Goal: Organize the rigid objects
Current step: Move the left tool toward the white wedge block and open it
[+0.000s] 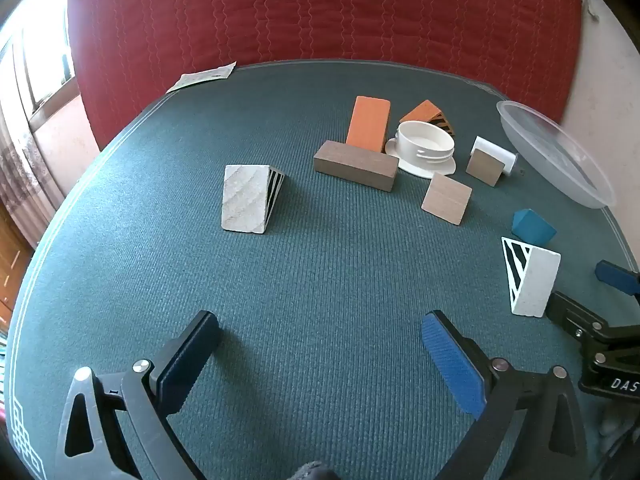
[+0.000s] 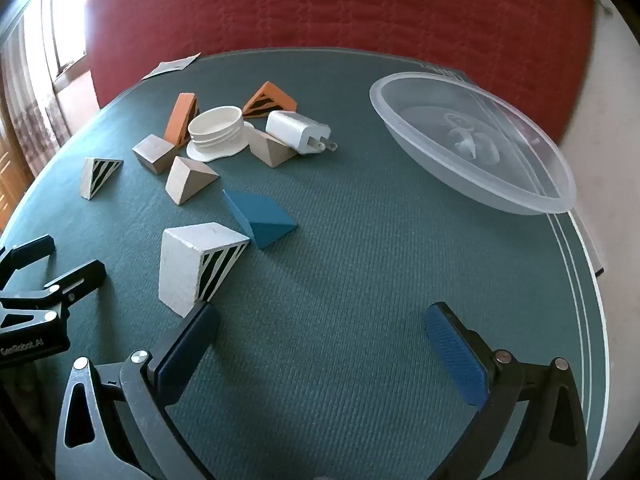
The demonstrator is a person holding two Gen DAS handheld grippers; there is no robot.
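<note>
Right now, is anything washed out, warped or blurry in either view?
Left wrist view: window blown out at left, table edge bowed by the fisheye, blocks sharp. Right wrist view: same window glare, clear bowl sharp with mild sheen.

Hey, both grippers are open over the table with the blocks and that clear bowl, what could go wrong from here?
1. The white wedge sits right beside the right gripper; its near finger could knock it over on the way in.
2. The blue wedge lies close behind it and may get shoved.
3. The bowl sits tilted near the table edge; a dropped block might tip or slide it off.
</note>
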